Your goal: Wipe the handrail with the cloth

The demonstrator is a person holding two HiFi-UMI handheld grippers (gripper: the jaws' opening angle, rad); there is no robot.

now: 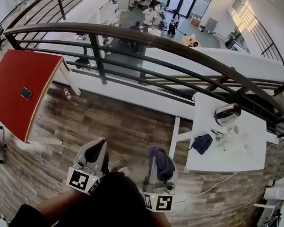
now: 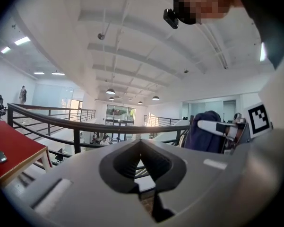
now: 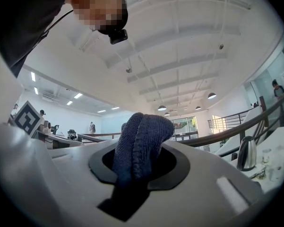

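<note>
The dark curved handrail runs across the top of the head view, well beyond both grippers. My right gripper is held low over the wooden floor and is shut on a dark blue cloth. In the right gripper view the knitted cloth bulges out between the jaws, with the handrail off to the right. My left gripper is beside it on the left, shut with nothing in it. In the left gripper view its jaw tips meet below the handrail.
A white table at the right carries a metal kettle, a second dark cloth and small items. A red table with a phone on it stands at the left. Beyond the railing is a drop to a lower floor with people.
</note>
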